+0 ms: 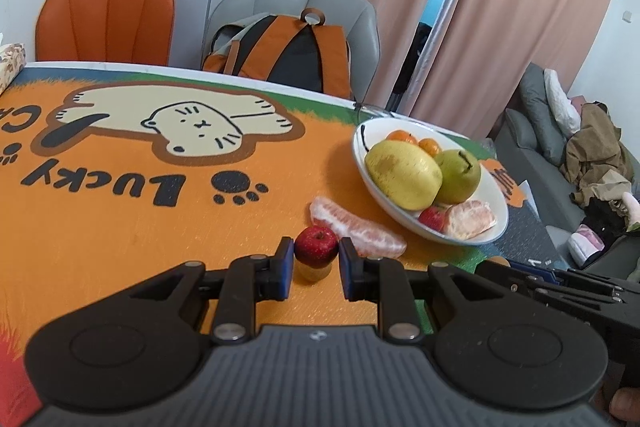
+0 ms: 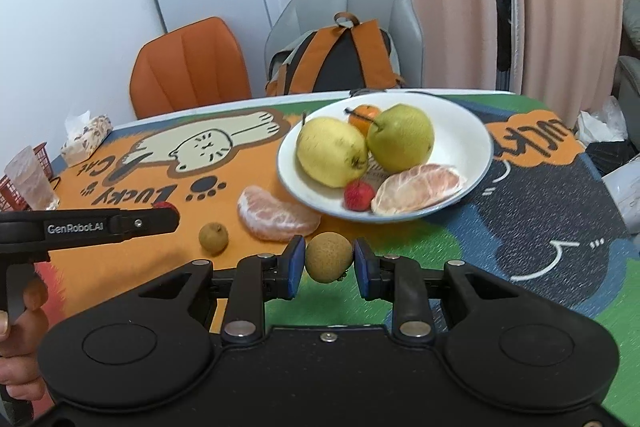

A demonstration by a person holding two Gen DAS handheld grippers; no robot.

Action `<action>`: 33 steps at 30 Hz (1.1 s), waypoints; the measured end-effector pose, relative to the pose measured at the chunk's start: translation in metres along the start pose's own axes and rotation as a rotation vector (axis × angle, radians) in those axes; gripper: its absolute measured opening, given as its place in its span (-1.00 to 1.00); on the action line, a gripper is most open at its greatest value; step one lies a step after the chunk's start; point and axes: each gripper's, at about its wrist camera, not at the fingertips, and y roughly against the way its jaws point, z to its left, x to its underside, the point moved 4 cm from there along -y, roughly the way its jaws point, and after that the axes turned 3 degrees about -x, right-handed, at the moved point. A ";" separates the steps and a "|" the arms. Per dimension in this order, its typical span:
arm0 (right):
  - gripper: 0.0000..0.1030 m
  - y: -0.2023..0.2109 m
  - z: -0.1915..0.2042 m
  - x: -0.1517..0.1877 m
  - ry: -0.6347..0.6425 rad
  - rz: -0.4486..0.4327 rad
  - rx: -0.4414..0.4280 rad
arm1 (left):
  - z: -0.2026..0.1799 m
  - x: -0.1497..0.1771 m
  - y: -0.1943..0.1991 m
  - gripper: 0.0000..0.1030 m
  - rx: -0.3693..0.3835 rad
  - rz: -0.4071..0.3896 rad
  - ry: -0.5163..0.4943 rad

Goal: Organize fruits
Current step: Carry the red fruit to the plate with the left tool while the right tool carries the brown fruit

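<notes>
Small red apple between the left claw's parted pads, pomelo segment just beside.

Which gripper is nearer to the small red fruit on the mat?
Left. The left gripper has the small red fruit between its fingers. The right gripper is off to the side, around a brown round fruit.

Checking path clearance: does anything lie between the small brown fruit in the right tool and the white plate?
Yes. The loose pomelo segment lies on the mat between the small brown fruit and the white plate, toward its near-left rim.
</notes>
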 end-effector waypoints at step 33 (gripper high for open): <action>-0.46 -0.012 -0.066 -0.054 -0.054 -0.094 0.083 | -0.053 -0.053 -0.035 -0.56 0.073 -0.039 -0.044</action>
